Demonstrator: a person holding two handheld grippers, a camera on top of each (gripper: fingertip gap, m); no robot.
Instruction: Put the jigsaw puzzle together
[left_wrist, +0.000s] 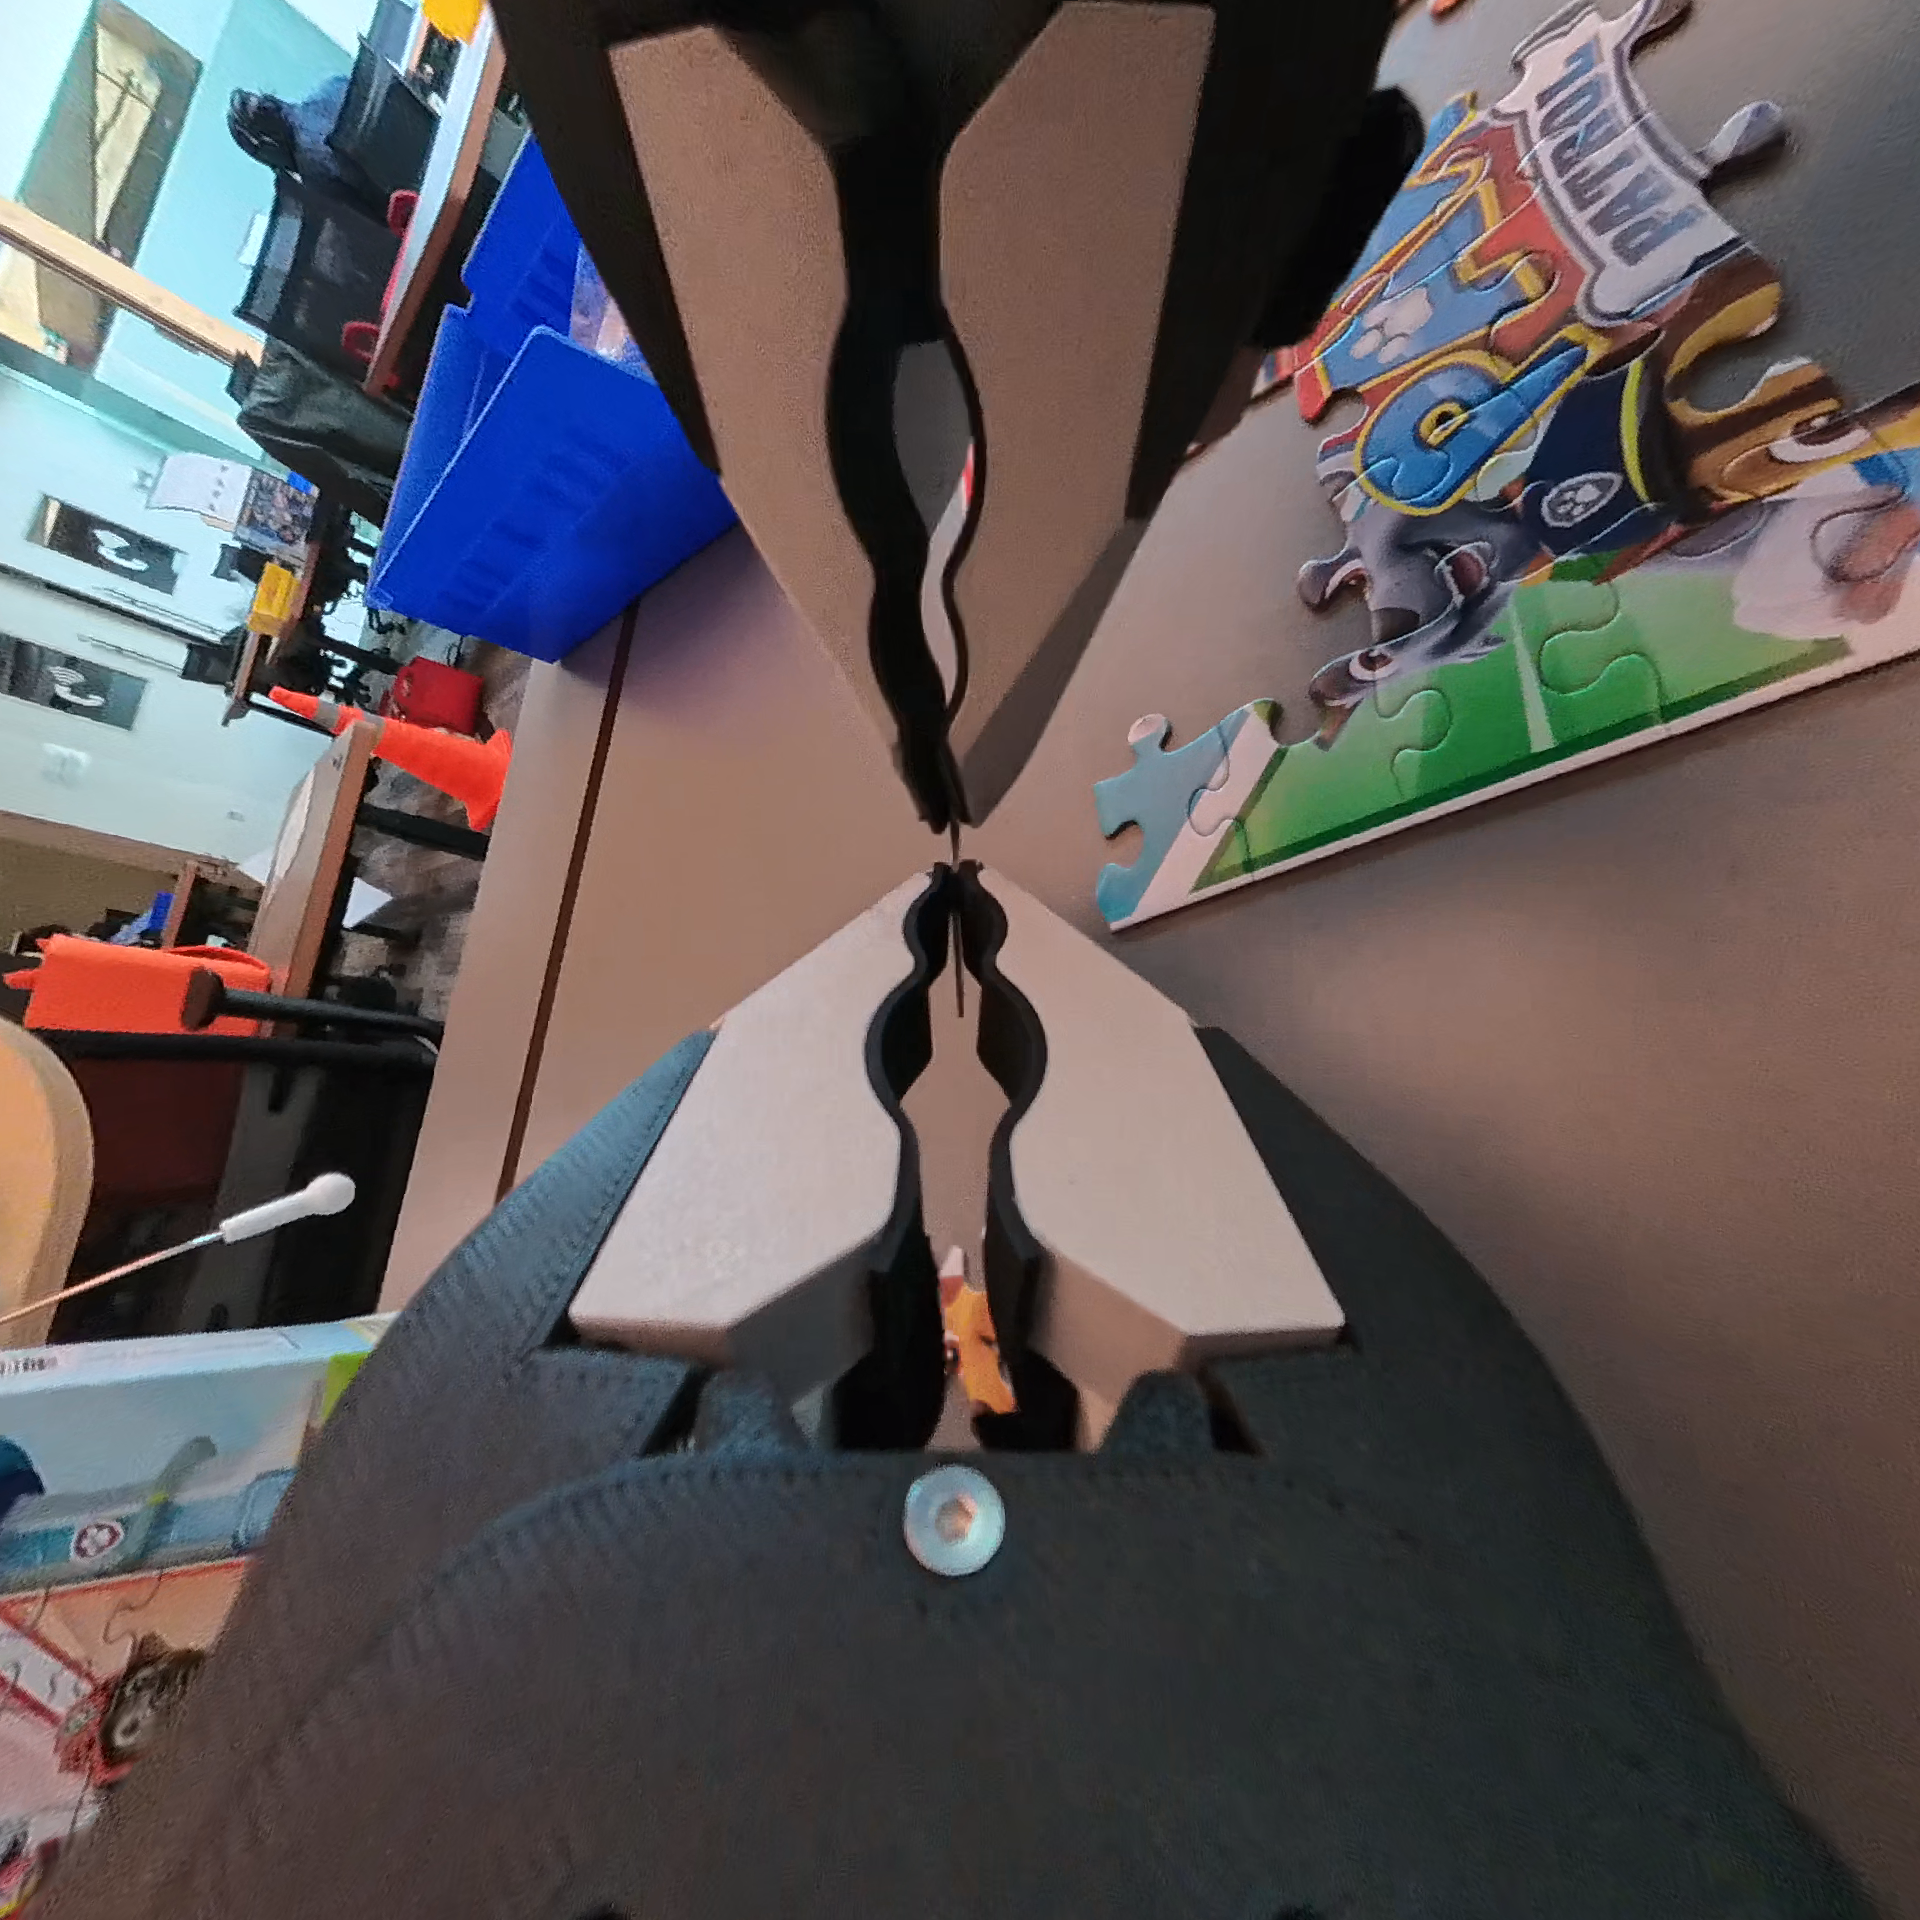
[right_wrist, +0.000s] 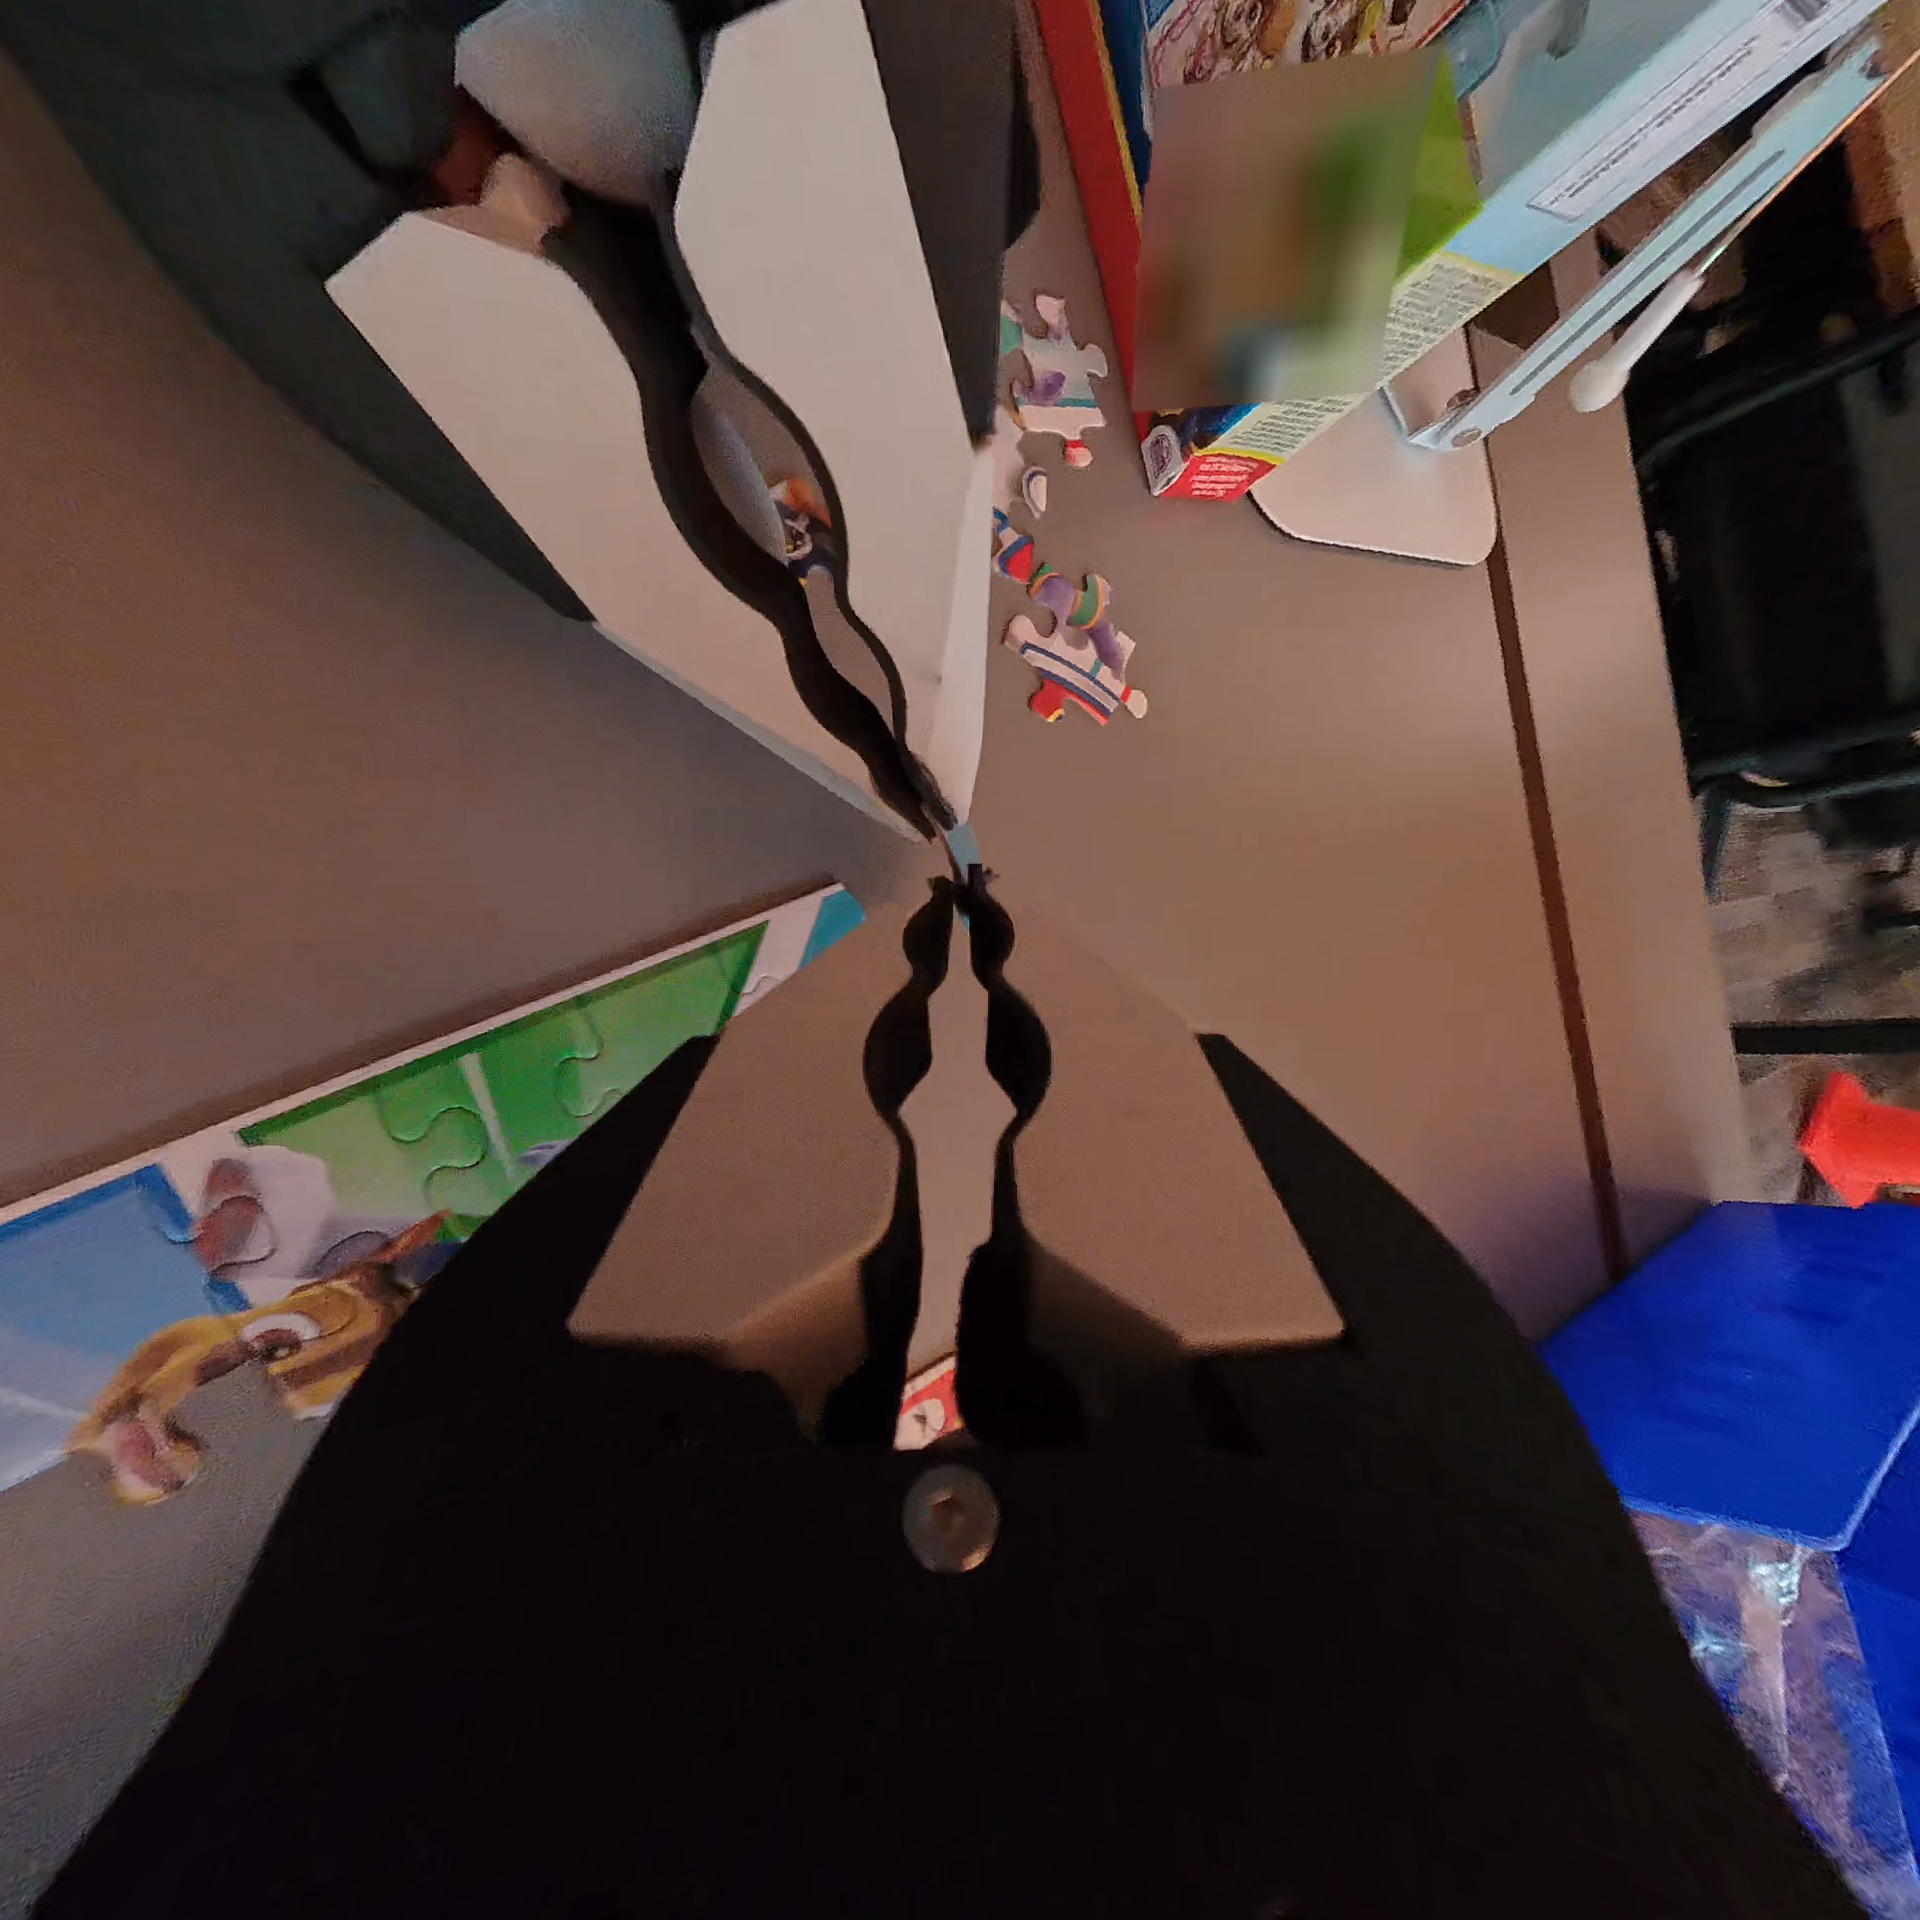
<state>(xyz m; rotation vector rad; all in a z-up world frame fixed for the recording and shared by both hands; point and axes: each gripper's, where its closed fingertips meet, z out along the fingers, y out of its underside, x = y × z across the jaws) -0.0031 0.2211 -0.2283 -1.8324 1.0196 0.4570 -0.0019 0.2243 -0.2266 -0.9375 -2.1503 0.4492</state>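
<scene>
Left gripper (left_wrist: 951, 883): closed, tip to tip with the right gripper (right_wrist: 961, 883); a thin piece (left_wrist: 957, 982) sits edge-on between its fingertips, and a scrap of orange print shows deeper in the gap.
Right gripper: closed too, pinching a small light-blue edge at the tips. Whether both hold the same piece I cannot tell.
Puzzle (left_wrist: 1558, 499): partly built, flat on the bench (left_wrist: 1455, 1143), off to the right of the left gripper; in the right wrist view its green corner lies just left of the tips.
Loose pieces (right_wrist: 1070, 644): scattered ahead and right of the right gripper, near the box (right_wrist: 1351, 343).
Bin (left_wrist: 551, 488): blue, ahead-left of the left gripper.
Step, as I judge it: a handover or re-grip in mid-air.
Risk: with so little of the piece caught, it could twist or drop if one gripper lets go before the other has a firm hold.
Risk: pulling apart while both clamp could bend the card.
Risk: a drop onto the puzzle could knock joined pieces loose.
</scene>
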